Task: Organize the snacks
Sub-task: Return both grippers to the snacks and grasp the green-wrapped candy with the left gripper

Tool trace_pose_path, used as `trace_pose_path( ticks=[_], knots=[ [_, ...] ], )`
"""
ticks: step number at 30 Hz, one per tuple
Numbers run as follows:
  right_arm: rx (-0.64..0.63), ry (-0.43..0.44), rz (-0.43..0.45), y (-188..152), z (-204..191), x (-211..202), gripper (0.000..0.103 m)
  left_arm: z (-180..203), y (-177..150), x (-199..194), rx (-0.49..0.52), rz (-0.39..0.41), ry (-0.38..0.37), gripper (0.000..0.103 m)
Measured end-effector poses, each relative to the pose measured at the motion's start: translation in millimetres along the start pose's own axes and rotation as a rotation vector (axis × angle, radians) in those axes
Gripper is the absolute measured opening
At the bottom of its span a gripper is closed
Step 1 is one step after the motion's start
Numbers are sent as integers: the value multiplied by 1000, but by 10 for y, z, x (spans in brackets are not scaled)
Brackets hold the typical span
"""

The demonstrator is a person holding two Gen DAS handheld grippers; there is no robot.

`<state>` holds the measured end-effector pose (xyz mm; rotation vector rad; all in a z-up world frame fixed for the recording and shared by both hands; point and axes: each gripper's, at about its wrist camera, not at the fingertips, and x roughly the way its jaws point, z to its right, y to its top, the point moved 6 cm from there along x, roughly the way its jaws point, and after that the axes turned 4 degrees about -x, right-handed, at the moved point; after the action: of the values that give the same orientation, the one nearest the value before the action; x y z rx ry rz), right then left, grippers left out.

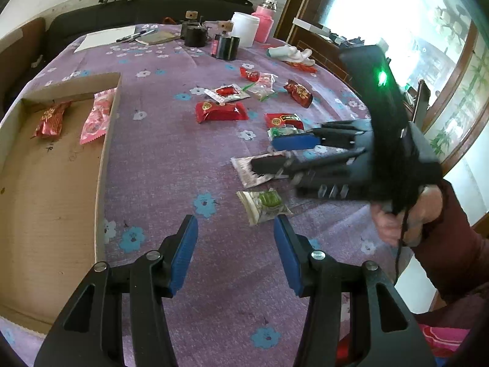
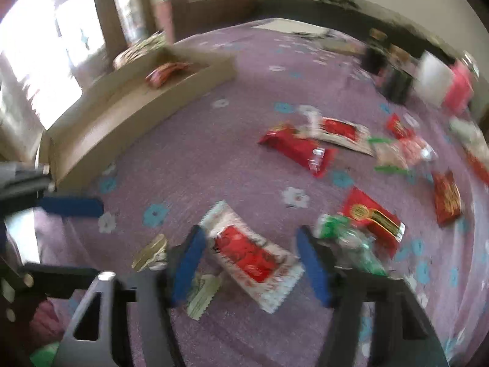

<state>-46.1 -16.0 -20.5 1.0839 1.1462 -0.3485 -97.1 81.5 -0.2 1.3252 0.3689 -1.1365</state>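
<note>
Snacks are scattered across the purple floral tablecloth (image 1: 159, 159), centre to right of the left wrist view, presumably dumped there for sorting. A cardboard box (image 1: 104, 159) is placed at left of that view as the collection spot; a red-gold candy (image 1: 50, 119) and a pink packet (image 1: 95, 119) are already lying inside, at its upper end.

The right gripper (image 2: 250, 263) is held low over a white packet with a red centre (image 2: 247, 253), lower centre of the right wrist view, jaws wide apart and straddling it, nothing clamped yet; a pick of this packet is judged to be the step in hand. Contact with the packet cannot be told, since the view is motion-blurred.

The left gripper (image 1: 235, 253) is held above bare cloth at bottom centre of its view, spread wide, holding nothing, probably waiting. A green-centred candy (image 1: 264, 206) lies just beyond its tips.

Writing: gold characters are seen on several red wrappers, unreadable. No brand can be made out.
</note>
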Motion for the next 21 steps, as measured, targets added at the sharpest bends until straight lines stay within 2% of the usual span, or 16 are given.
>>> trace_pose_path(
  ticks=[4, 7, 10, 13, 15, 16, 17, 18, 20, 21],
  knots=[
    [173, 12, -5, -119, 338, -119, 29, 122, 8, 87, 64, -16, -4, 50],
    [241, 21, -21, -264, 508, -200, 31, 273, 24, 227, 139, -40, -11, 51],
    [273, 17, -49, -397, 611, -266, 38, 428, 56, 343, 230, -39, -30, 51],
    [292, 36, -58, -480, 639, -312, 41, 517, 87, 504, 345, -50, 26, 52],
    [301, 52, -50, -505, 643, -336, 42, 509, 71, 615, 377, -84, 61, 53],
    [310, 63, -34, -513, 651, -359, 44, 515, 67, 611, 374, -86, 40, 52],
    [316, 66, -19, -513, 664, -377, 49, 525, 49, 608, 373, -98, 26, 50],
    [318, 65, -4, -519, 681, -406, 53, 534, 27, 590, 383, -99, 43, 47],
    [308, 59, 34, -517, 702, -468, 67, 550, -9, 546, 390, -98, 45, 42],
    [296, 50, 48, -517, 708, -494, 69, 551, -31, 523, 389, -97, 42, 42]
  ],
)
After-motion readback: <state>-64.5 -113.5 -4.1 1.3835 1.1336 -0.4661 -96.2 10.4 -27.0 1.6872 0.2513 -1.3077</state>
